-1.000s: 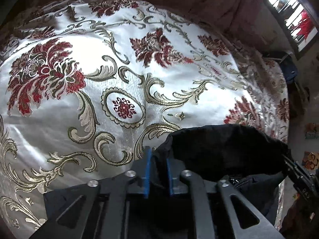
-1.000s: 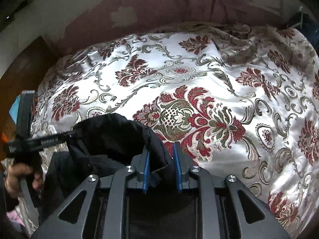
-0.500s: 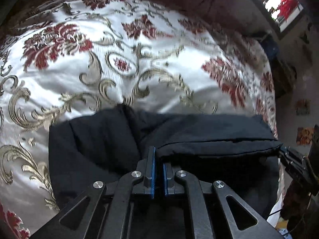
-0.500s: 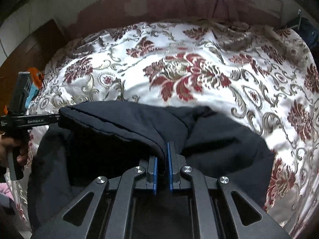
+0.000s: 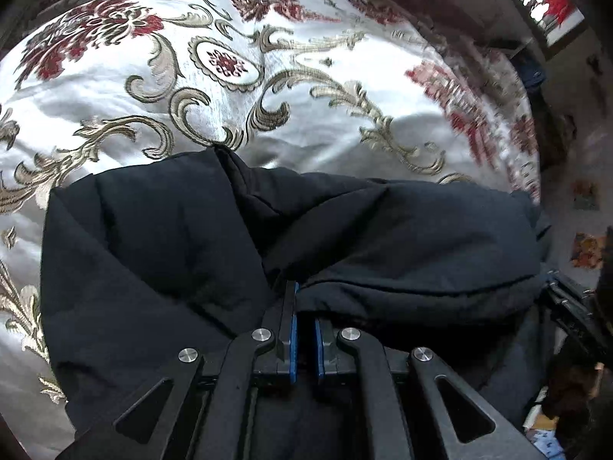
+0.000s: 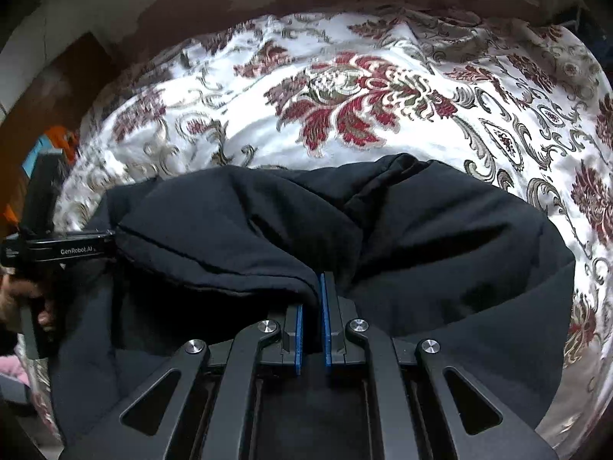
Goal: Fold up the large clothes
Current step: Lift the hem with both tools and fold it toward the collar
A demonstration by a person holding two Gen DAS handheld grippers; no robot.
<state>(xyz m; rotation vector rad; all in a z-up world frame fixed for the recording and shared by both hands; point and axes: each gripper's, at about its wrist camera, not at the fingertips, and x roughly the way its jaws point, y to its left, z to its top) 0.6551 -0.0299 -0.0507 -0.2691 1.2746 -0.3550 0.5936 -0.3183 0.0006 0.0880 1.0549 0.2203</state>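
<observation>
A large black padded garment (image 5: 161, 237) (image 6: 440, 245) lies spread on the near part of a bed with a white, red and gold floral cover (image 5: 268, 88) (image 6: 364, 96). My left gripper (image 5: 302, 295) is shut on a folded seam edge of the garment, blue pads pinching the cloth. My right gripper (image 6: 320, 280) is shut on the other end of the same edge. A thick fold of cloth runs taut between the two. The left gripper (image 6: 109, 239) shows at the left of the right wrist view, held by a hand (image 6: 27, 299).
A dark red curtain (image 6: 345, 0) hangs behind the bed. A window (image 5: 544, 4) is at the upper right in the left wrist view. Brown wooden furniture (image 6: 49, 88) stands left of the bed. Floor and clutter (image 5: 582, 249) lie past the bed's right edge.
Both grippers have carried the garment's edge forward and down over the bed. The garment has gone from a bunched lump to a wide spread on the cover, and the grippers stayed shut.
</observation>
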